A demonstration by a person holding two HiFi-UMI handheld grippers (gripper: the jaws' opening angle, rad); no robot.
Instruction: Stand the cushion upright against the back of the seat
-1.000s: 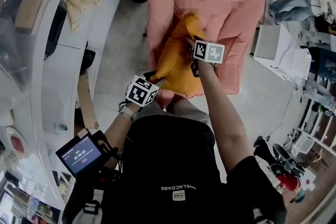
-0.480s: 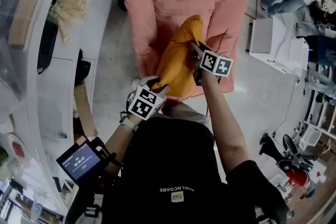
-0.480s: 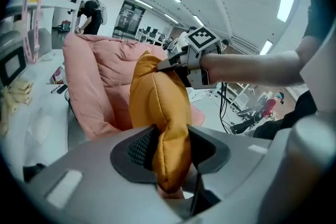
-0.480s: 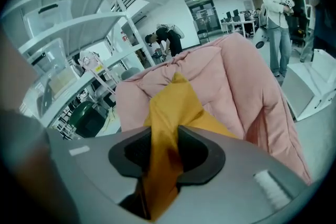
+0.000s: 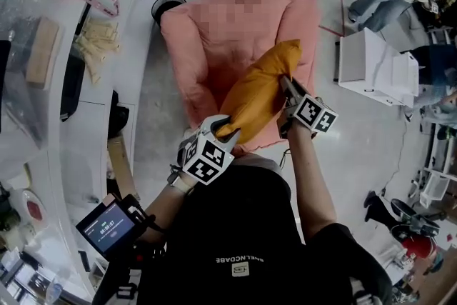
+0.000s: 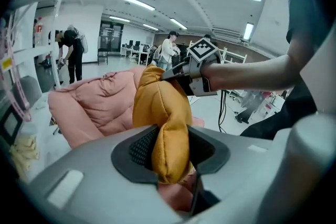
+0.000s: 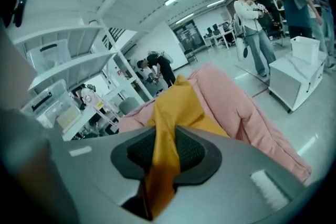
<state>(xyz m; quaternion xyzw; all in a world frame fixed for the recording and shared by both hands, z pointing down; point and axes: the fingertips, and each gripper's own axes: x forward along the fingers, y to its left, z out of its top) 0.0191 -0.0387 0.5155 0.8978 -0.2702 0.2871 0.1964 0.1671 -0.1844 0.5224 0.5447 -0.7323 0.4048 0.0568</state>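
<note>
Both forearms reach forward from the person's dark torso, the right one bare and nearly straight, the left bent at the elbow. The left gripper, grey moulded plastic with black mesh-textured pads, is clenched on the near lower corner of the cushion; a thick, rounded fold of stuffed fabric fills its jaws, which have just been closing. The right gripper, pointing forward and down, pinches a thin flat strip of the cushion's right edge; its jaws too have just been closing on the cloth.

The cushion is mustard-orange, soft and plump, with seamed edges. It hangs slanted between the two grippers, above the front and right part of the seat, its far corner toward the backrest. Whether it touches the upholstery cannot be told.

The seat is a pink armchair of puffy, quilted padding with rounded arms and a deep hollow. Smooth grey floor lies open to its right and front. A curved white counter runs near on the left, a black bin stands just beside the chair's far left corner, and a white box stands near on the right.
</note>
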